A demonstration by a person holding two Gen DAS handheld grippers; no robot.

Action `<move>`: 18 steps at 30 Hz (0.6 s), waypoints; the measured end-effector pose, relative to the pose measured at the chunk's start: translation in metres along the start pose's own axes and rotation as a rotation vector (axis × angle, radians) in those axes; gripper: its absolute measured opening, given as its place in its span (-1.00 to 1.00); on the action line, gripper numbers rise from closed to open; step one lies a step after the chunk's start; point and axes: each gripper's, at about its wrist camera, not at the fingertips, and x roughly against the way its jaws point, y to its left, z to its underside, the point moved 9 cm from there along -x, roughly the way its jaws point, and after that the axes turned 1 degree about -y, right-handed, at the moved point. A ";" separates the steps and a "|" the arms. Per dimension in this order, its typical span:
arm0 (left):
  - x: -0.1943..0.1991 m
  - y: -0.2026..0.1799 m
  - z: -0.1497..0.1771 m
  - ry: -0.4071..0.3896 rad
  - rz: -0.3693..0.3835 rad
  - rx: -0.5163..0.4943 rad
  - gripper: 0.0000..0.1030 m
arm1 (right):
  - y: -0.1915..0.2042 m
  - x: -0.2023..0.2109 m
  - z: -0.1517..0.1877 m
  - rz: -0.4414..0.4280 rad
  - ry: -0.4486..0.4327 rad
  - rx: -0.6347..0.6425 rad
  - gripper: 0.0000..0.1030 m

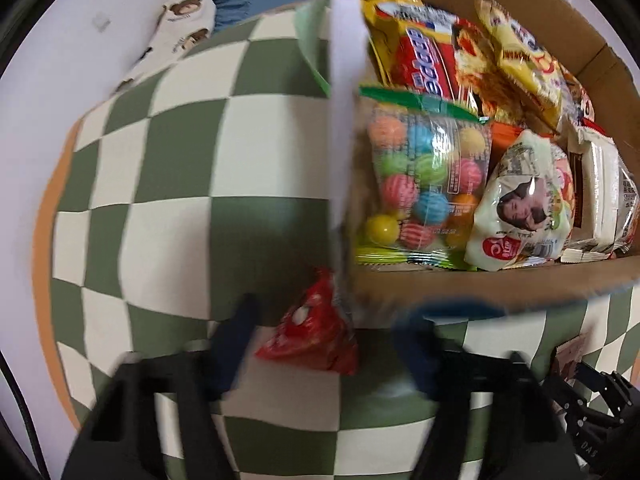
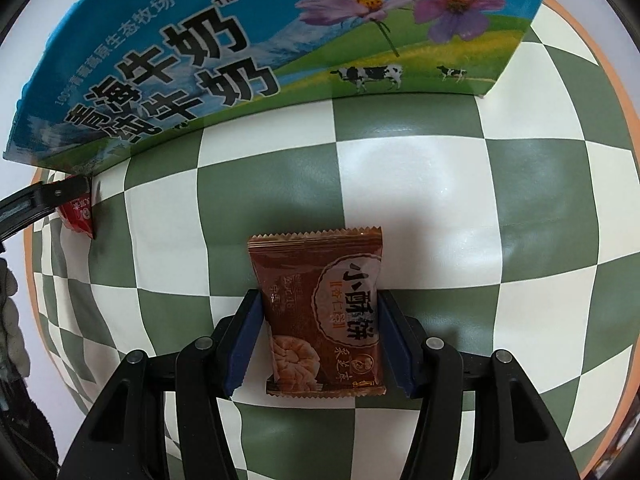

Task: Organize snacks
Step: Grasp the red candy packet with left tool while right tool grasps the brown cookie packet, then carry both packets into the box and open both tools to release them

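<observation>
A small red packet (image 1: pixel 312 336) lies on the checked mat just outside the near corner of the cardboard box (image 1: pixel 480 284). My left gripper (image 1: pixel 324 320) straddles it in a blurred picture. A strip of mat shows between the packet and the right pad (image 1: pixel 414 344), so the jaws stand open around it. The box holds noodle packs (image 1: pixel 432 52), a bag of coloured balls (image 1: pixel 424 176) and a white pouch (image 1: pixel 524 208). In the right wrist view, my right gripper (image 2: pixel 320 296) is shut on a brown biscuit packet (image 2: pixel 320 312). Both blue pads press its side edges.
The box's blue printed outer wall (image 2: pixel 240 60) stands behind the biscuit packet. The red packet (image 2: pixel 78 216) and a left finger (image 2: pixel 52 196) sit at its corner. The green-and-white checked mat (image 2: pixel 400 184) has an orange rim. A bear-print cloth (image 1: pixel 184 20) lies beyond it.
</observation>
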 end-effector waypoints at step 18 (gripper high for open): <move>0.012 -0.034 0.079 0.110 0.125 -0.008 -0.40 | -0.024 -0.008 0.022 -0.008 -0.007 -0.003 0.16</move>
